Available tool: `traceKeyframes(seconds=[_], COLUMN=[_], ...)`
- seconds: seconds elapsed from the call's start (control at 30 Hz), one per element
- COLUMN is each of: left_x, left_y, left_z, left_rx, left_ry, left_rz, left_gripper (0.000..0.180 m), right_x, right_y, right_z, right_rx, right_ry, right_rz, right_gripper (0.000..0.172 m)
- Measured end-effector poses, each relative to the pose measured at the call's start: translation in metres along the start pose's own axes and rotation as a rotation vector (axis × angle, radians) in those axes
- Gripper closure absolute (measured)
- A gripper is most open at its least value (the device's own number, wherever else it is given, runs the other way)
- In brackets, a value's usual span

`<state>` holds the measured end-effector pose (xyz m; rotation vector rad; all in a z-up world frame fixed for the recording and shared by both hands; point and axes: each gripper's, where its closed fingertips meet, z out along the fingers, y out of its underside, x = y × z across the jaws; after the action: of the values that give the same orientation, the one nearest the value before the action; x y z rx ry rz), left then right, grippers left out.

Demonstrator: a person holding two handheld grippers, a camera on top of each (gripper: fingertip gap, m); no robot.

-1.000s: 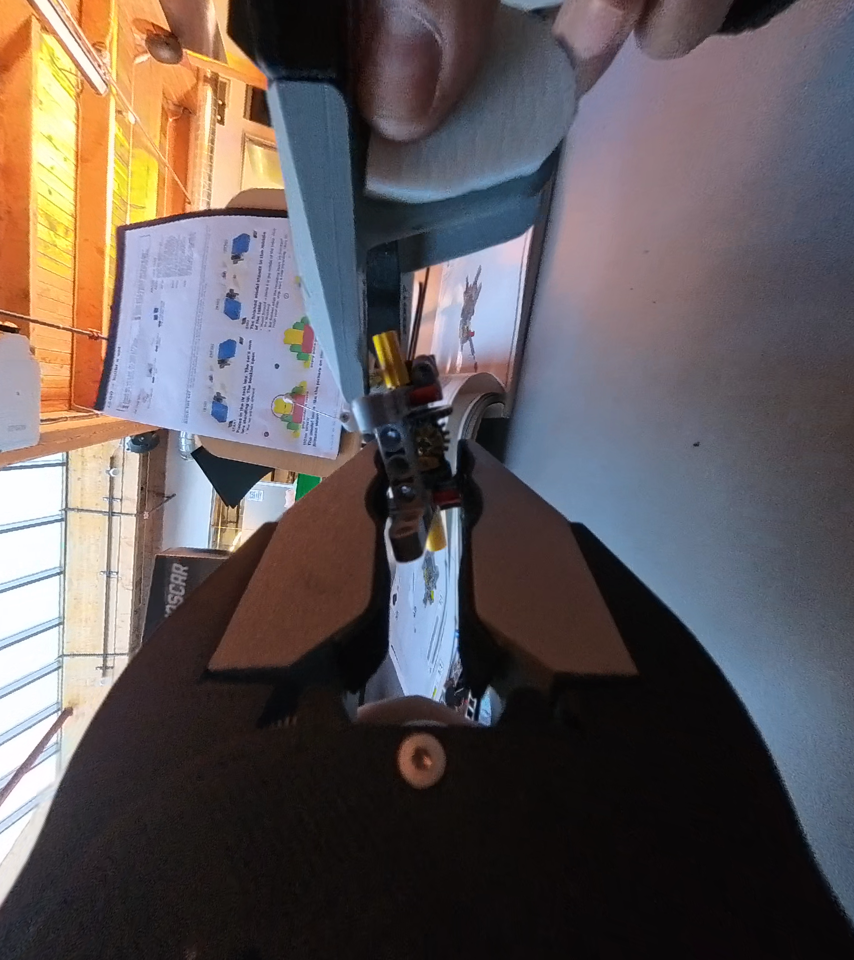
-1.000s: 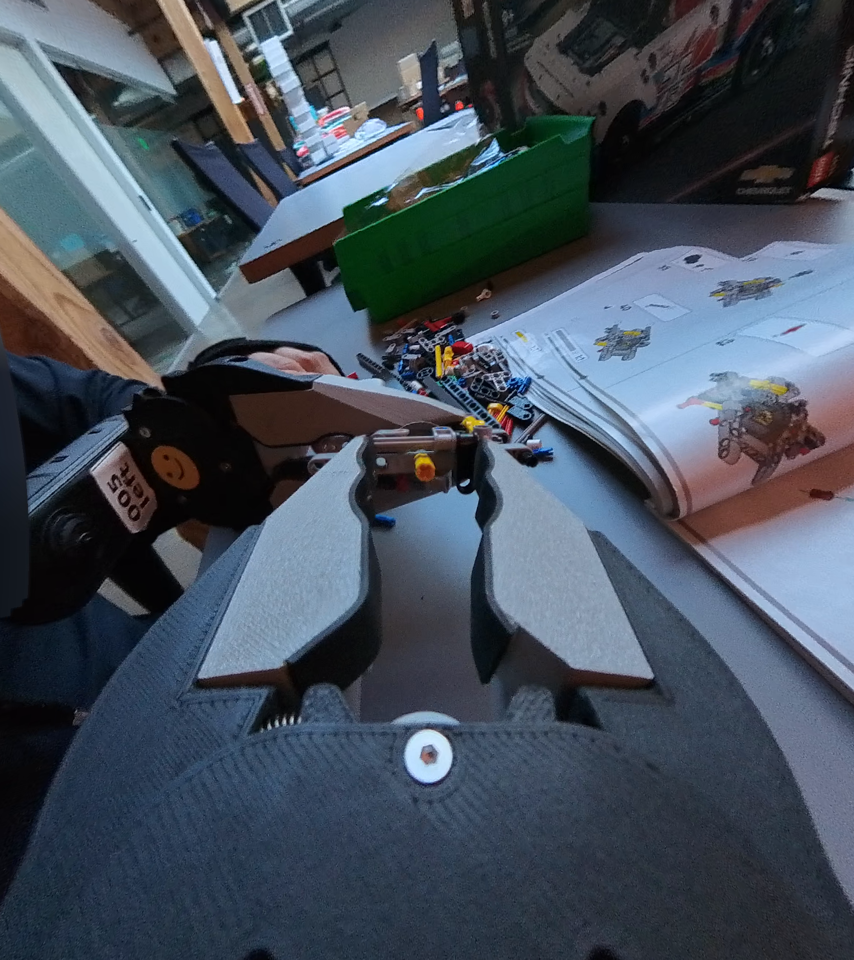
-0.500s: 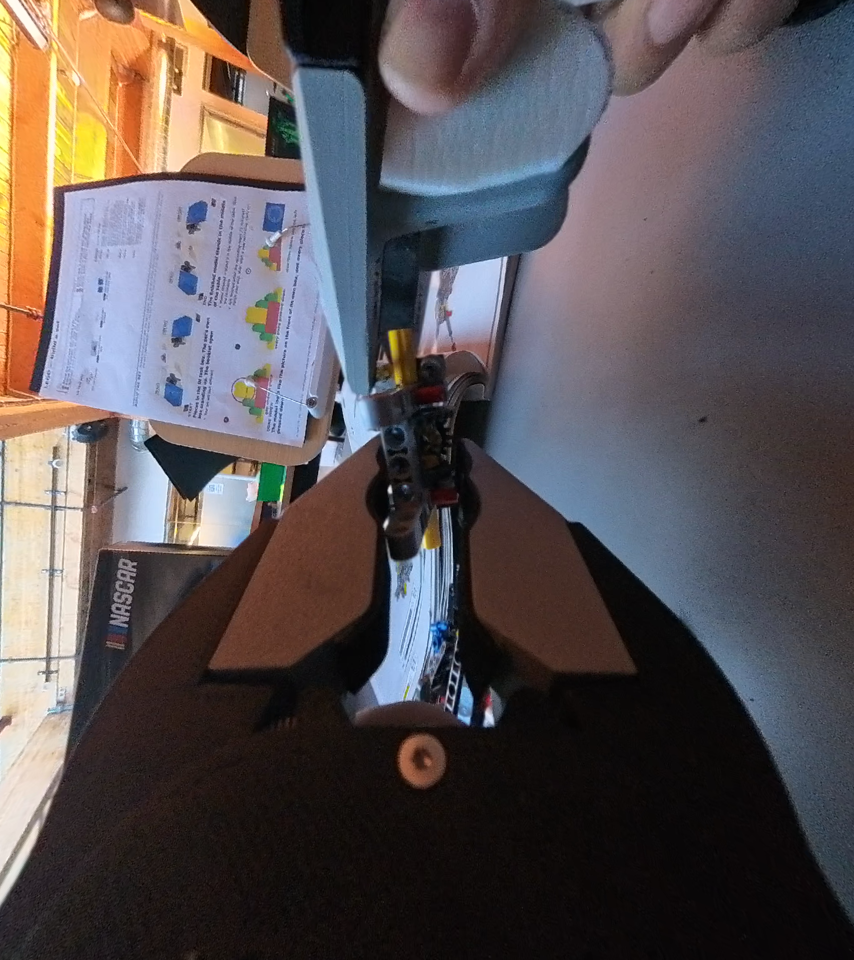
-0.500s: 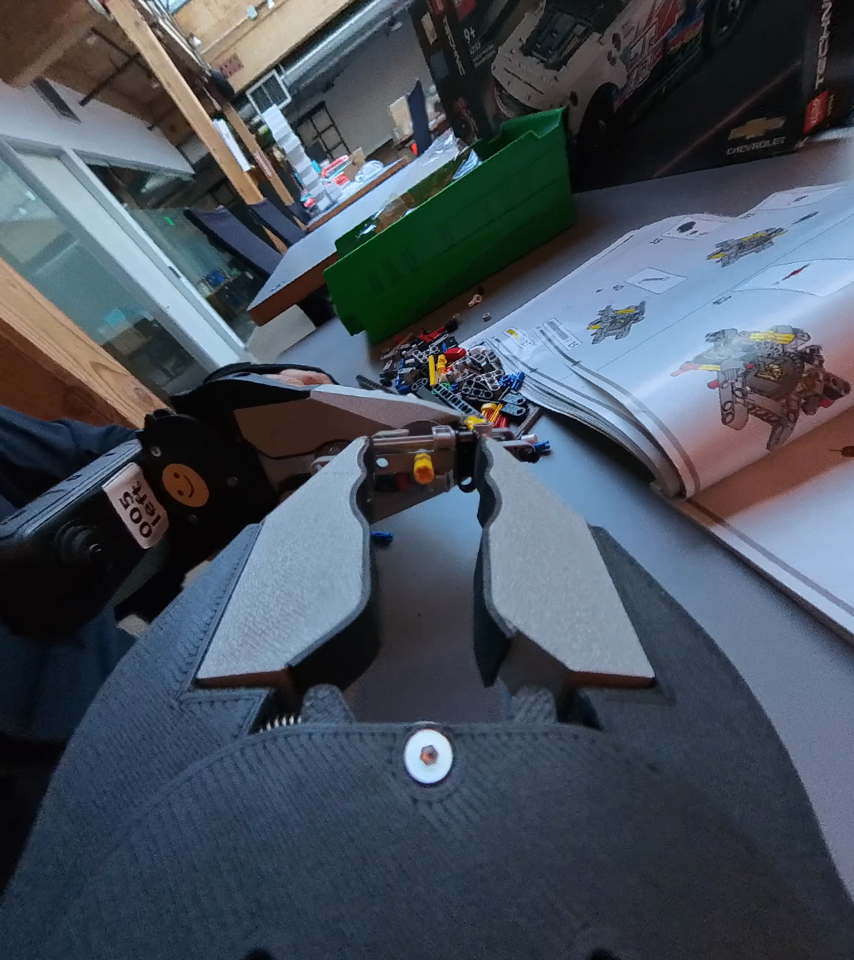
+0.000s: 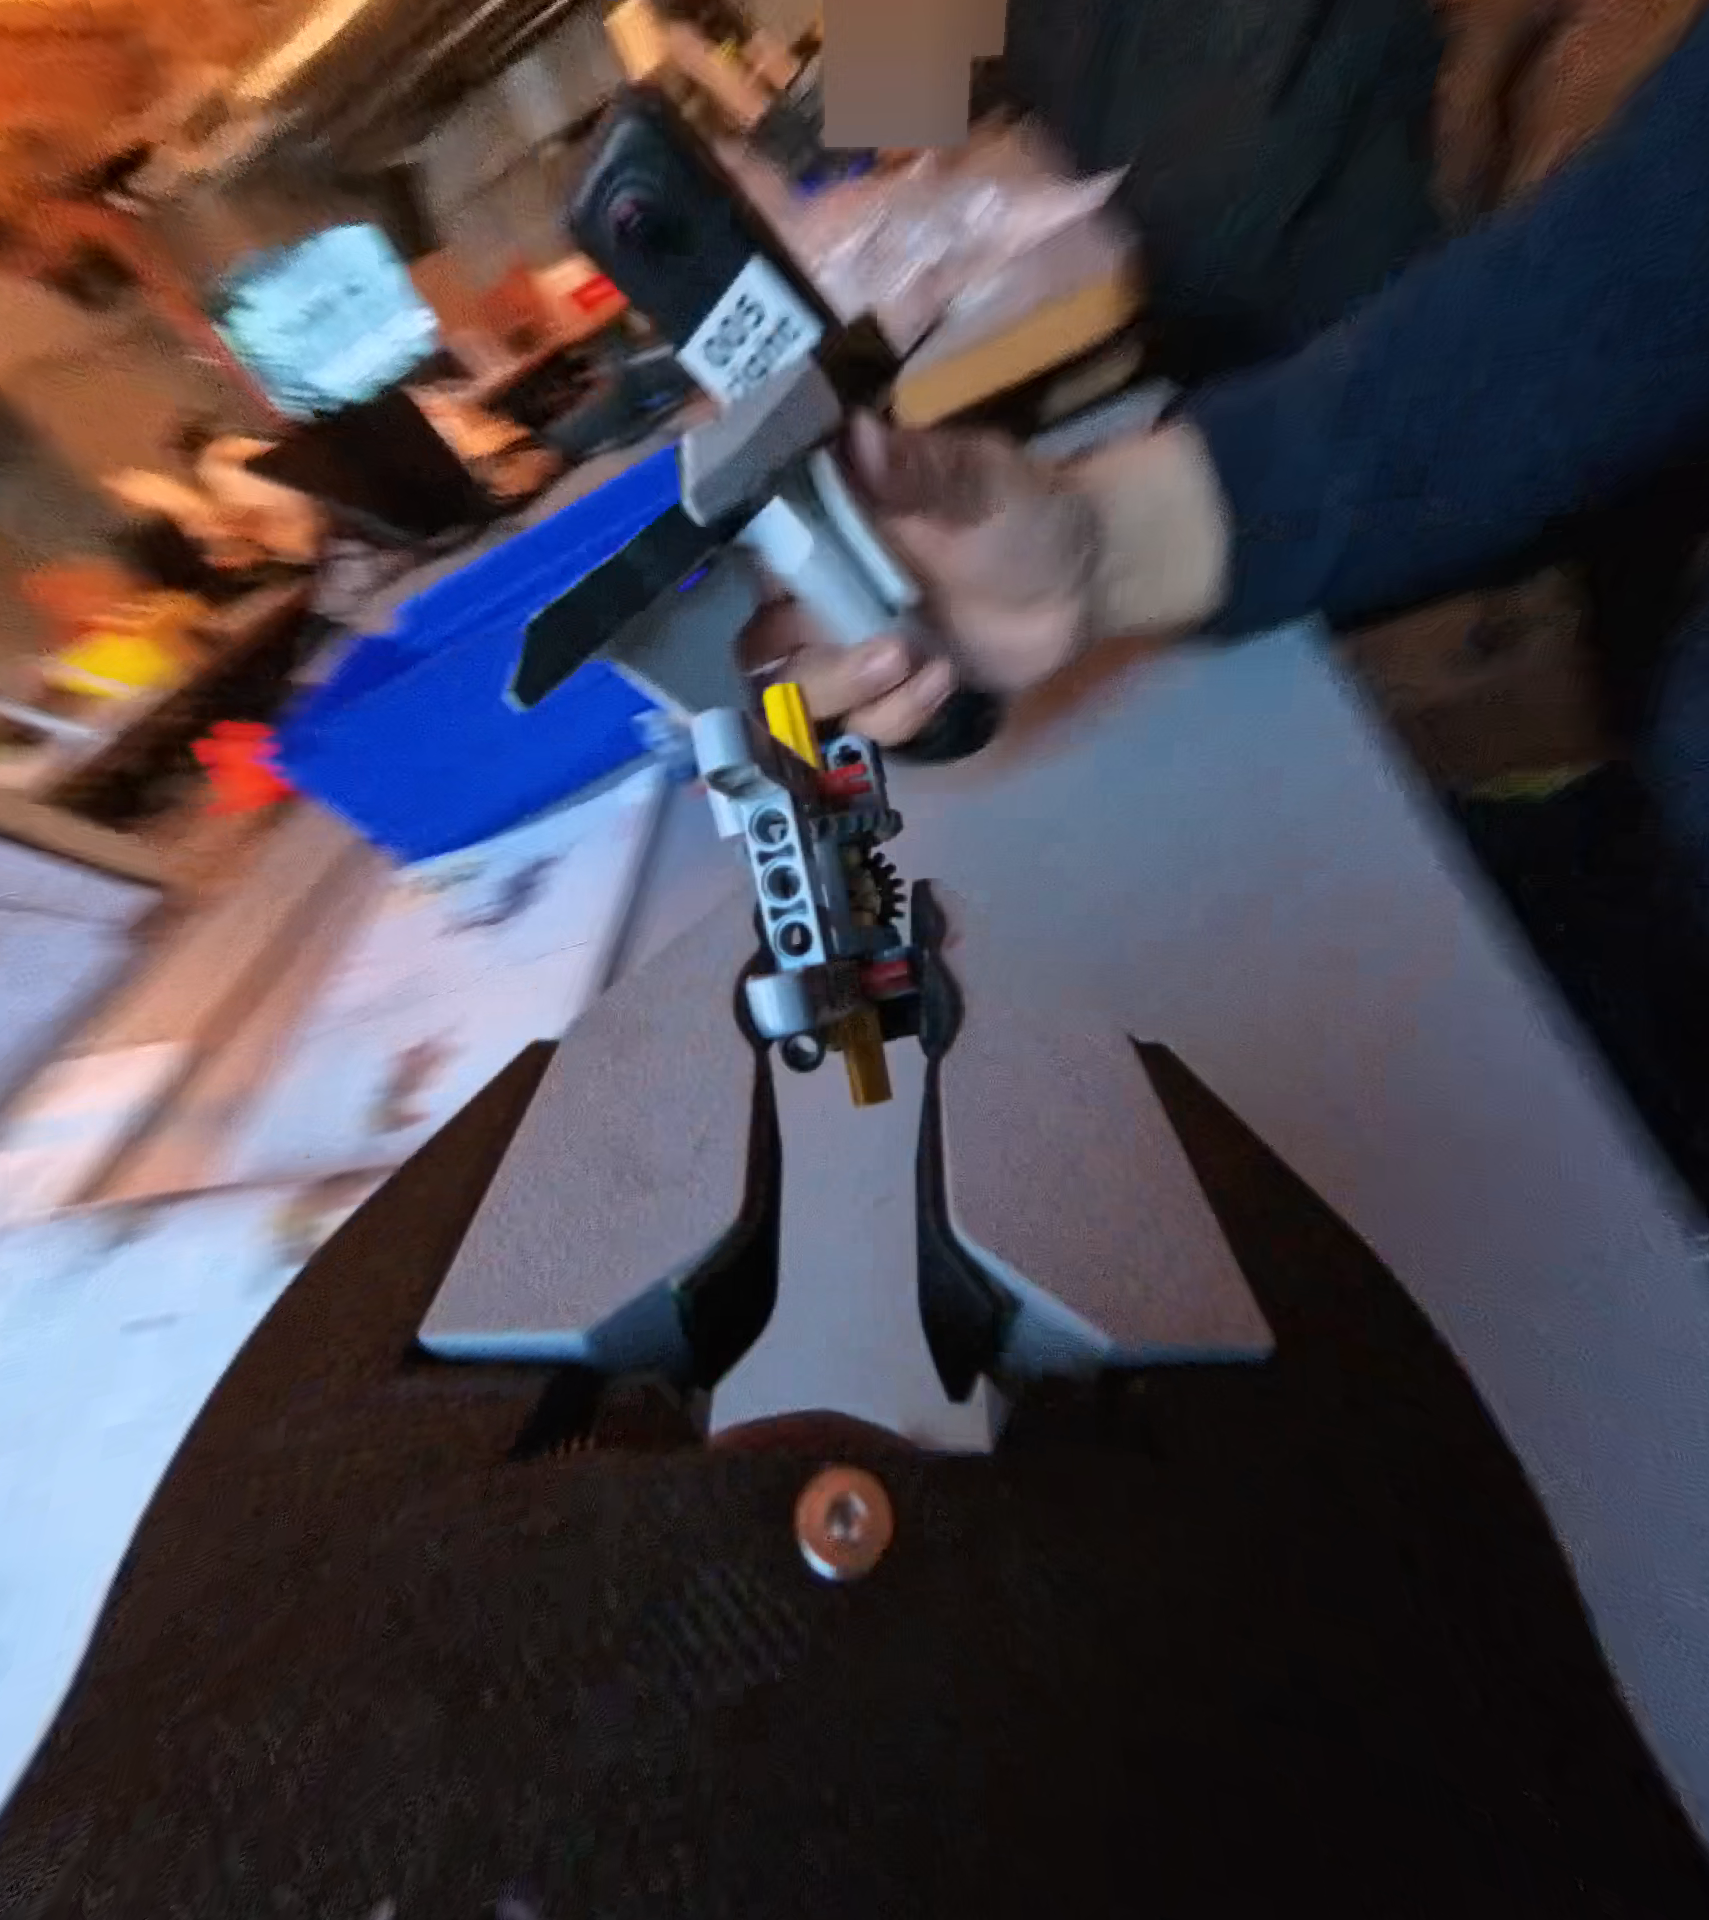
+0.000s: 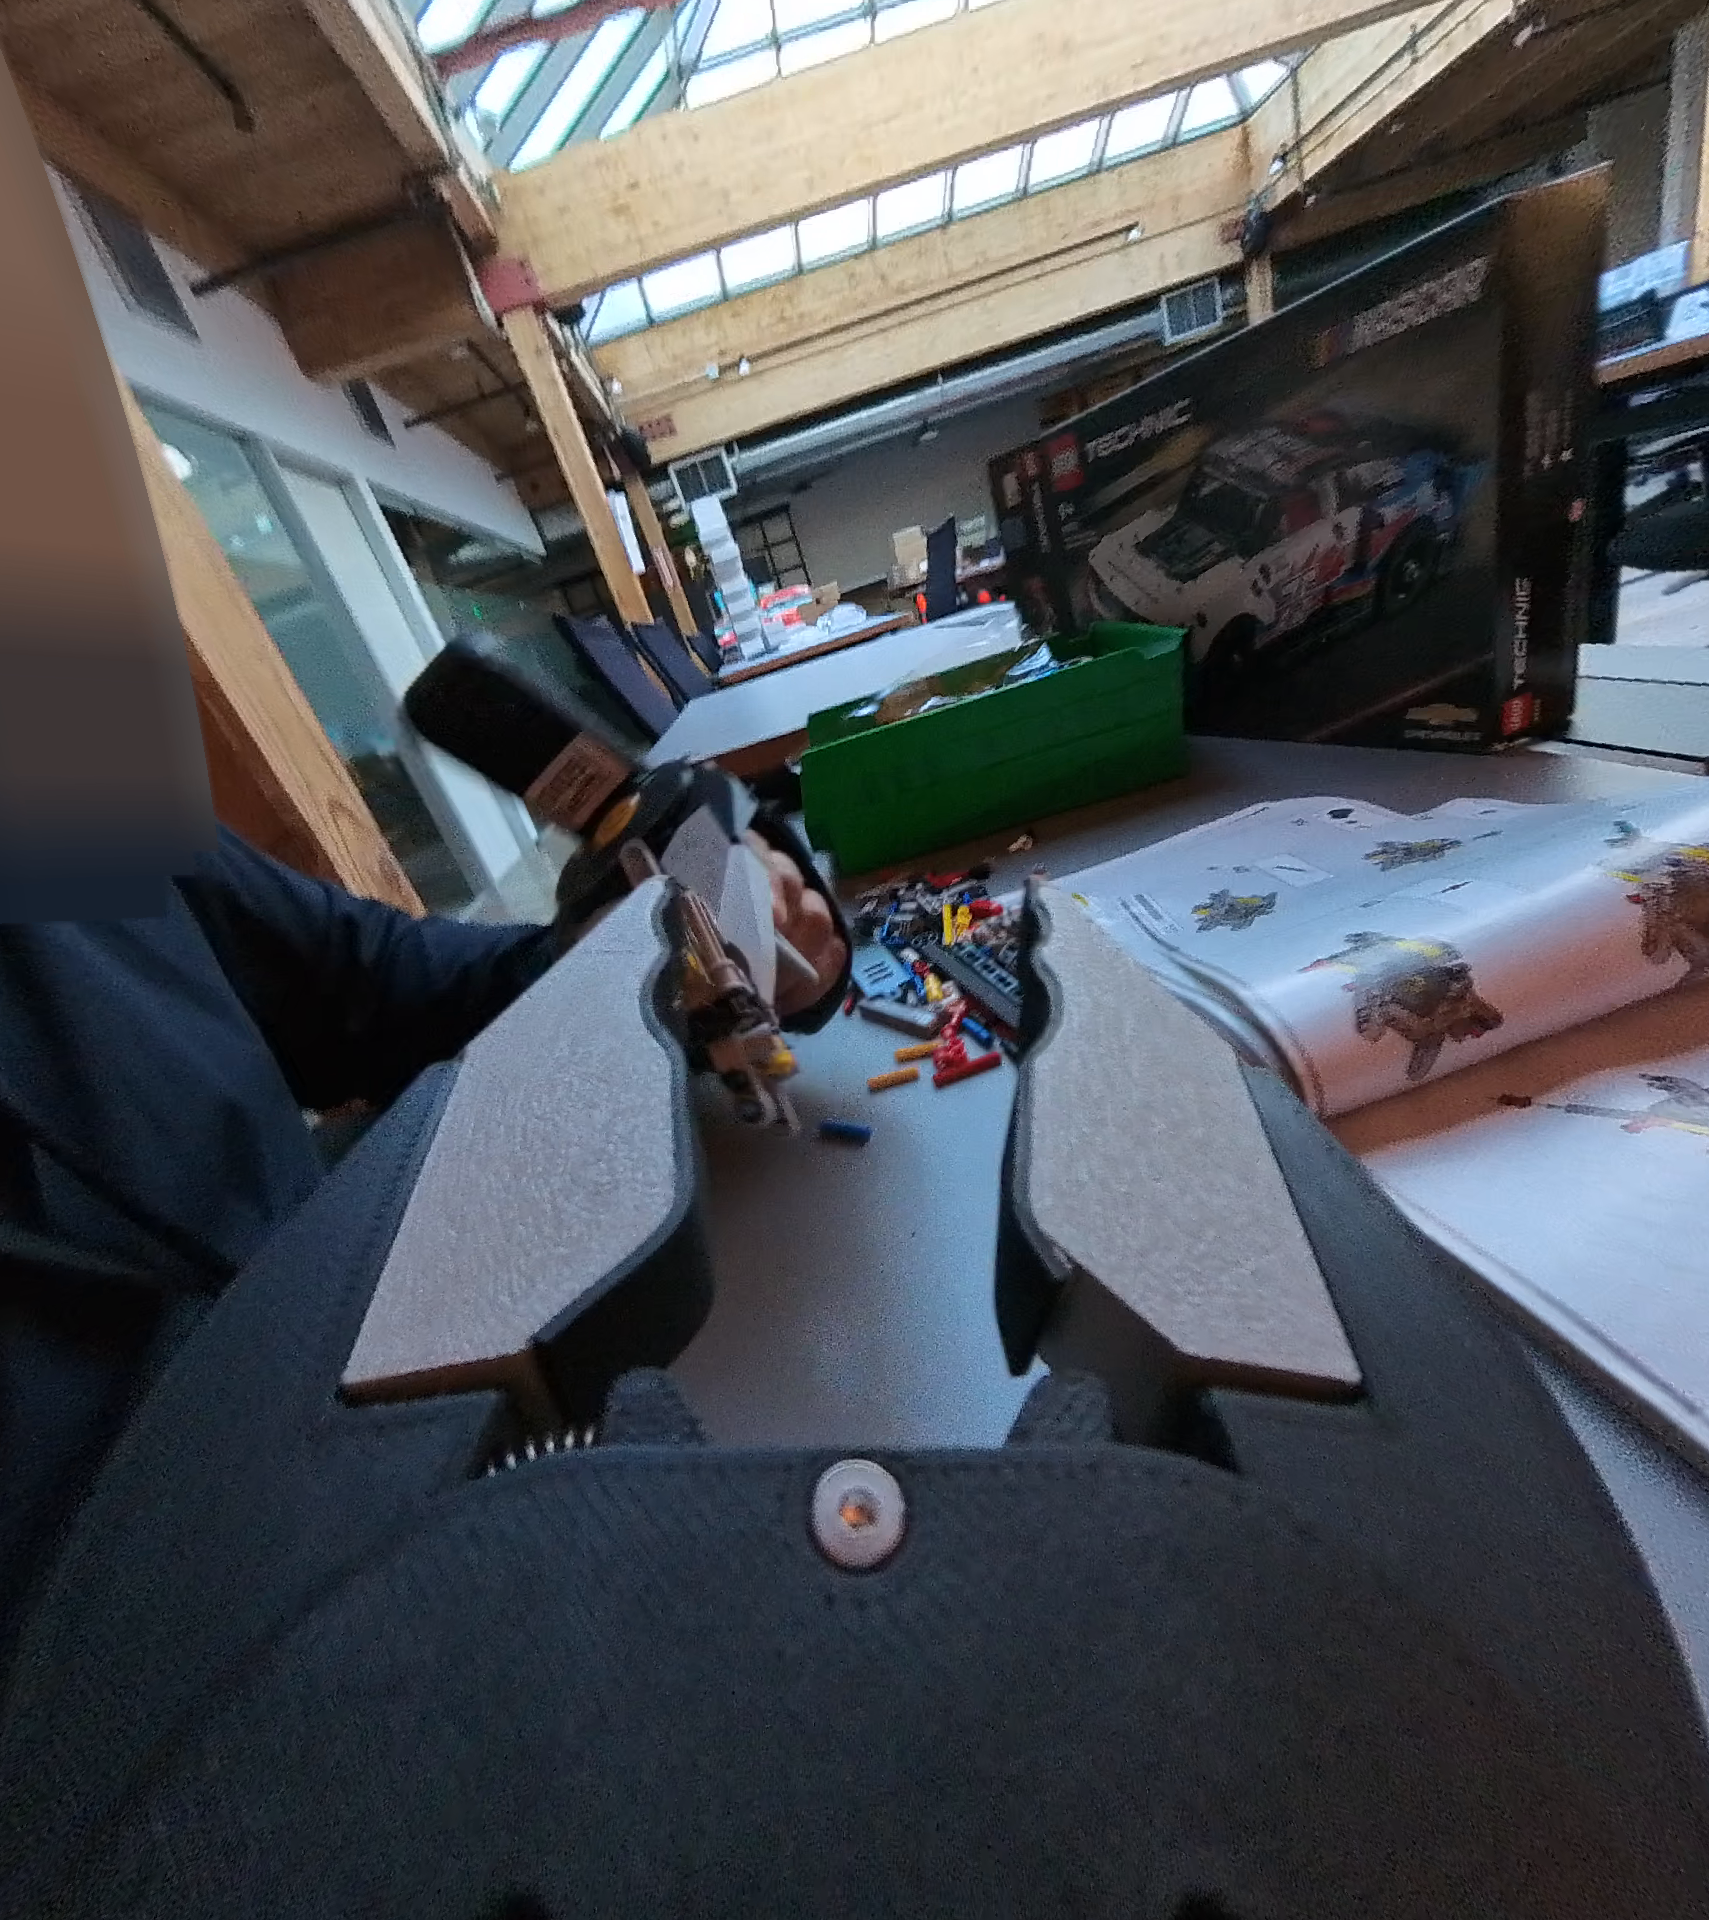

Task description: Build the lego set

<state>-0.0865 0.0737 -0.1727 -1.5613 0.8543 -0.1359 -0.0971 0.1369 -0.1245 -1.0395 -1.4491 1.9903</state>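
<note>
Since a second ago the right gripper's (image 6: 845, 940) fingers have been spread and drawn off the grey brick assembly (image 5: 822, 894), which is kept clamped at twelve o'clock by the left gripper's (image 5: 845, 997) fingers above the counter (image 5: 1193, 935).

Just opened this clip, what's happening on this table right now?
A person works two hand-held grippers above a grey table. The left gripper is clamped on a small grey brick assembly with yellow axles and a gear. The right gripper is open and holds nothing. Loose bricks, an open instruction booklet and a green bin lie beyond.

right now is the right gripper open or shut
Open. The right gripper has its fingers spread wide with bare table between them; the brick assembly sits beside the left finger, unclamped.
</note>
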Motion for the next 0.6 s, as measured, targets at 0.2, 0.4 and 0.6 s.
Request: traceKeyframes(seconds=[0.2, 0.4, 0.6], left_x=[0.016, 0.05, 0.07], left_y=[-0.018, -0.037, -0.041], left_z=[-0.01, -0.046, -0.048], left_rx=[0.17, 0.256, 0.249], left_ry=[0.464, 0.978, 1.106], left_rz=[-0.788, -1.108, -1.089], left_gripper=[0.16, 0.16, 0.159], right_x=[-0.058, -0.095, -0.113], right_y=[0.036, 0.053, 0.064], right_z=[0.0, 0.001, 0.022], right_rx=[-0.21, -0.414, -0.451], right_ry=[-0.078, -0.083, -0.17], right_rz=[-0.221, -0.503, -0.545], right_gripper=[0.093, 0.103, 0.108])
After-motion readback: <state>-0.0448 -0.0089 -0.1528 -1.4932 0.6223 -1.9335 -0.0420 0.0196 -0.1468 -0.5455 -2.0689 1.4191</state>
